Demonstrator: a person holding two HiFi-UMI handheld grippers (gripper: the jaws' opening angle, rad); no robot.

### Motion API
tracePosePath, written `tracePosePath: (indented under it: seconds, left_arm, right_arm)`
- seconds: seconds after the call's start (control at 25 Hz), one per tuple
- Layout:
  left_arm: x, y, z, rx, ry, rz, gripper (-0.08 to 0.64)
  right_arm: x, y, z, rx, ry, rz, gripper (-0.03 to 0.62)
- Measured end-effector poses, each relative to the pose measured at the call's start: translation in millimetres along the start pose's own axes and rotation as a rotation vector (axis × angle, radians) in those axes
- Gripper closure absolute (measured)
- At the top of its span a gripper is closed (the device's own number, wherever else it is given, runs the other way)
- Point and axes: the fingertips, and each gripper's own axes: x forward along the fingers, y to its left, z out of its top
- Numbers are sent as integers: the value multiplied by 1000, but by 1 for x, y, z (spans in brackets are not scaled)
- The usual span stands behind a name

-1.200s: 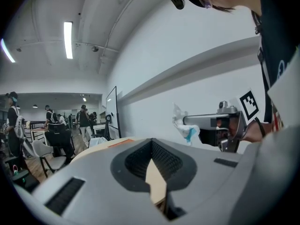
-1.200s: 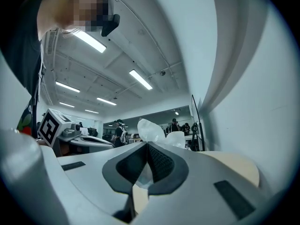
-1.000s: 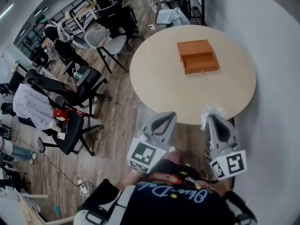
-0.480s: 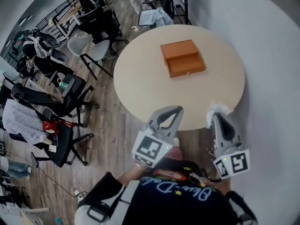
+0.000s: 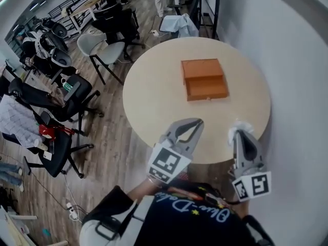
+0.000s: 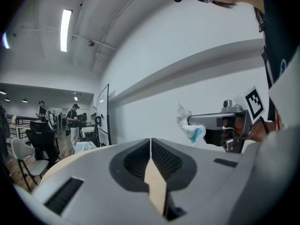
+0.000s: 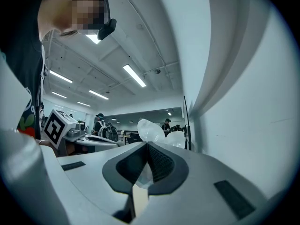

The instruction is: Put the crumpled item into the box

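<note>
An orange box (image 5: 205, 79) lies on the far half of a round beige table (image 5: 154, 96). My right gripper (image 5: 239, 134) hovers over the table's near right edge, shut on a white crumpled item (image 5: 239, 126) that sticks out past its tips. In the right gripper view the crumpled item (image 7: 151, 130) bulges above the shut right gripper (image 7: 147, 144). My left gripper (image 5: 199, 121) is over the near edge, jaws shut with nothing in them. From the left gripper view, the left gripper (image 6: 150, 140) sees the crumpled item (image 6: 189, 123) at its right.
Several office chairs (image 5: 61, 99) stand on the wood floor left of the table. A grey chair (image 5: 105, 50) is at the table's far left. A white wall (image 5: 297, 86) runs close along the right. People work at desks far back.
Both grippers have moved forward from in front of the table to over its near edge. The right one still holds the crumpled item.
</note>
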Motion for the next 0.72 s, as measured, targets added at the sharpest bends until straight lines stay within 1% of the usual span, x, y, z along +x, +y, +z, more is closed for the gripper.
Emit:
tracePosePath:
  seconds: [0.08, 0.2, 0.6, 0.72]
  left_arm:
    - [6, 10, -5, -13, 8, 15, 568]
    - [20, 20, -10, -22, 24, 23, 568]
    - [64, 56, -3, -10, 14, 0, 568]
    - [74, 69, -8, -15, 23, 5, 568]
  right_arm:
    - [12, -4, -6, -3, 10, 15, 594]
    - [25, -17, -10, 13, 13, 12, 594]
    - [69, -51, -16, 32, 35, -28, 594]
    - [86, -58, -21, 31, 41, -22, 594]
